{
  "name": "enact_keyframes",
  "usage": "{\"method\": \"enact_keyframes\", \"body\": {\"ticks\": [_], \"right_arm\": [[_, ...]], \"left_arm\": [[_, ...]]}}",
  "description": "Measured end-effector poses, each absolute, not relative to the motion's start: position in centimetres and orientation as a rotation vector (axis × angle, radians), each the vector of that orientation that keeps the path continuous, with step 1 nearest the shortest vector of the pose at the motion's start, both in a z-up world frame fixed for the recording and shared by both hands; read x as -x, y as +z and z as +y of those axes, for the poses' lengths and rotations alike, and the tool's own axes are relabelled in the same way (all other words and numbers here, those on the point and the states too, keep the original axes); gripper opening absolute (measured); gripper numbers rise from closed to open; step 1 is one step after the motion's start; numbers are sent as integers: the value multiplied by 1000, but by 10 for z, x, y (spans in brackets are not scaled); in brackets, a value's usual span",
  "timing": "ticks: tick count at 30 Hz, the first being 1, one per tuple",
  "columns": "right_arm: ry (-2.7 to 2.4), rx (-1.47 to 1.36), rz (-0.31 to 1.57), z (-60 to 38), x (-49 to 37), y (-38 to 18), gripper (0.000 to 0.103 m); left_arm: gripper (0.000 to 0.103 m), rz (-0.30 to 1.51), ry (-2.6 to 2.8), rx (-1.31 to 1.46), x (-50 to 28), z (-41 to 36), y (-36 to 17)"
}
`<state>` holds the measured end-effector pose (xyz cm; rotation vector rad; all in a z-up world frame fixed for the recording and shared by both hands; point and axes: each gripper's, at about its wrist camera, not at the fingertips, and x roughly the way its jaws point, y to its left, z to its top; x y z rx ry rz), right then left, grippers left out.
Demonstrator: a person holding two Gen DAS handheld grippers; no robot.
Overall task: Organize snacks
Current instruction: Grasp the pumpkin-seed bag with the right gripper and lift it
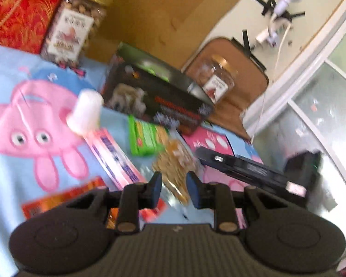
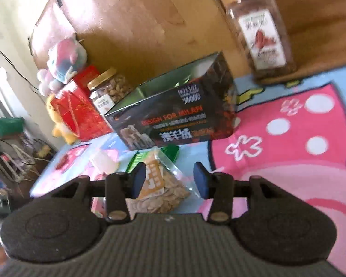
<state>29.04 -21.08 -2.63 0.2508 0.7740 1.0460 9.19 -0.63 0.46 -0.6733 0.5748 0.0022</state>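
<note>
A clear bag of pale seeds (image 2: 163,191) lies on the cartoon blanket between my right gripper's (image 2: 169,180) open fingers; whether a pad touches it I cannot tell. The bag (image 1: 175,168) also lies just past my left gripper (image 1: 174,188), which is open and empty above it. An open black box (image 1: 159,97) stands beyond; in the right wrist view (image 2: 177,117) it sits behind the bag. A green packet (image 1: 146,138), a pink box (image 1: 113,157), a white packet (image 1: 86,113) and an orange-red packet (image 1: 64,200) lie around.
Nut jars stand at the back (image 1: 73,27) and on a brown case (image 1: 216,80); the latter also shows in the right wrist view (image 2: 263,34). A red gift bag (image 1: 20,11), cardboard (image 1: 156,11), plush toys (image 2: 64,62) and the other black gripper (image 1: 249,170) are nearby.
</note>
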Motion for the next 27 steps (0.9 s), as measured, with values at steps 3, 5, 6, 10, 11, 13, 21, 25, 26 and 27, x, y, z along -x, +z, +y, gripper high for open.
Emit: {"method": "enact_keyframes", "body": {"ticks": [3,5,6,10,11,13,21,25,26,27], "right_arm": [[1070,-254,869,-215,-289,-34,32],[1148,-275,930,-227,-274,-36,32],[1190,-261,937,-232,-261,-36,32],[1191,-144,816,-253,-224,-29,35],[1180,-140,807,-254,-223,-29,35],[1169,-157,813,-255,-225,-30,36],[1179,-208,839,-266,-235,-37,42],[1193,-281,859,-269,-241,-38,42],[1195,-294,864,-269,-242,-38,42],[1196,-300,868,-268,-243,-39,42]], "left_arm": [[24,579,-14,664,-81,-20,5],[24,592,-27,663,-73,-27,3],[24,598,-34,663,-71,-30,2],[24,620,-31,656,-67,-38,-7],[24,634,-30,663,-69,-38,-10],[24,661,-15,678,-73,-38,-16],[23,640,141,733,-78,-6,-22],[23,620,129,756,-70,-3,-14],[25,614,109,750,-71,-6,-10],[26,607,104,721,-73,-10,-6]]}}
